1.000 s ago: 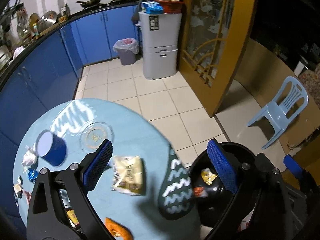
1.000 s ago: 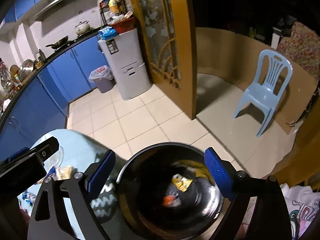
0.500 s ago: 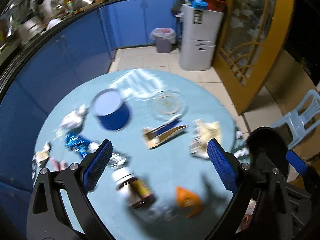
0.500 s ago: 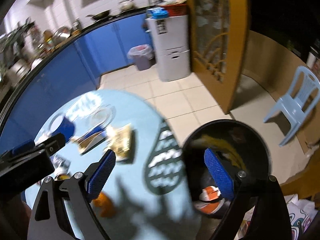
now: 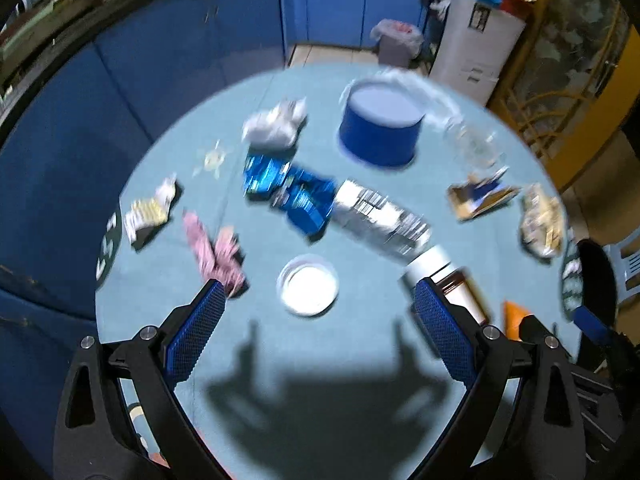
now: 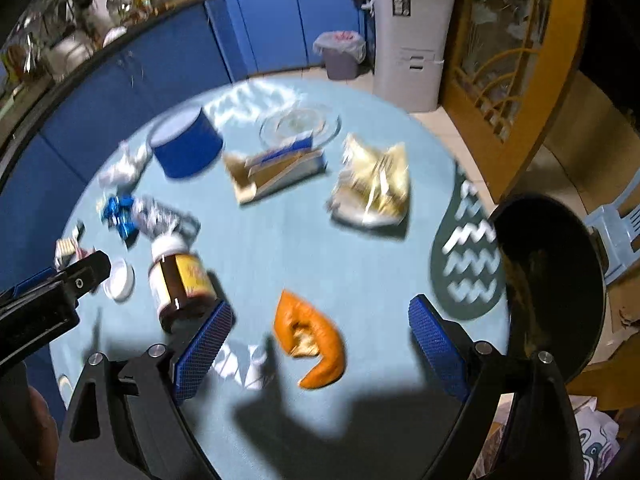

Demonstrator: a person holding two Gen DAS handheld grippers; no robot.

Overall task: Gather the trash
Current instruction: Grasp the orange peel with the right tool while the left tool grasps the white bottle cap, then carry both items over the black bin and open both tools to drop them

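Trash lies scattered on a round light-blue table (image 5: 360, 360). In the left wrist view I see a pink wrapper (image 5: 214, 250), a blue foil wrapper (image 5: 288, 192), a silver wrapper (image 5: 380, 220), crumpled white paper (image 5: 274, 126) and a white lid (image 5: 308, 290). My left gripper (image 5: 316, 332) is open and empty above the lid. In the right wrist view an orange peel (image 6: 310, 340) lies just beyond my open, empty right gripper (image 6: 320, 344). A yellow wrapper (image 6: 374, 184) and a torn carton (image 6: 276, 172) lie farther off. The black trash bin (image 6: 560, 280) stands at the table's right edge.
A blue tin (image 6: 186, 146), a glass dish (image 6: 300, 124) and a brown jar (image 6: 178, 280) lying on its side are on the table. Blue cabinets (image 6: 160, 60), a grey drawer unit (image 6: 408, 40), a small lined bin (image 6: 342, 54) and a plastic chair (image 6: 620, 224) surround it.
Both grippers have swung left, away from the black bin and over the table. The left now faces the table's left side, the right faces the orange peel. Both stayed open.
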